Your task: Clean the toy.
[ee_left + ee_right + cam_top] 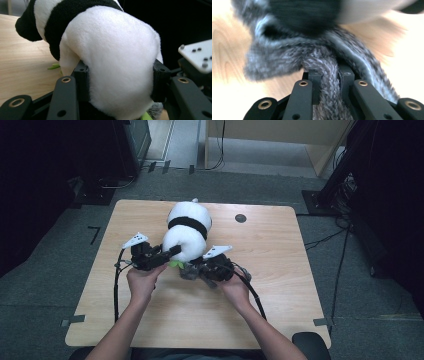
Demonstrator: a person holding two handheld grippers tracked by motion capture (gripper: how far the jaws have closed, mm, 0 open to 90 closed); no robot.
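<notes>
A black-and-white panda plush [187,227] lies on the wooden table [280,285], past both hands. My left gripper [172,252] comes at its near end from the left. In the left gripper view the jaws press into both sides of a rounded white part of the plush [112,55], so the left gripper [121,80] is shut on it. My right gripper [192,269] sits just right of that, low at the plush's near end. Its jaws pinch a strand of a grey knitted scarf [287,57], which bunches under the plush; the right gripper [329,77] is shut on it. Something small and green [175,264] peeks out beneath the plush.
A dark round mark [240,218] lies on the tabletop at the back right. Black cables [117,280] trail from both grippers toward the person. The right gripper's grey plate [197,53] stands close by at the right of the left gripper view. Dark stands and cables surround the table.
</notes>
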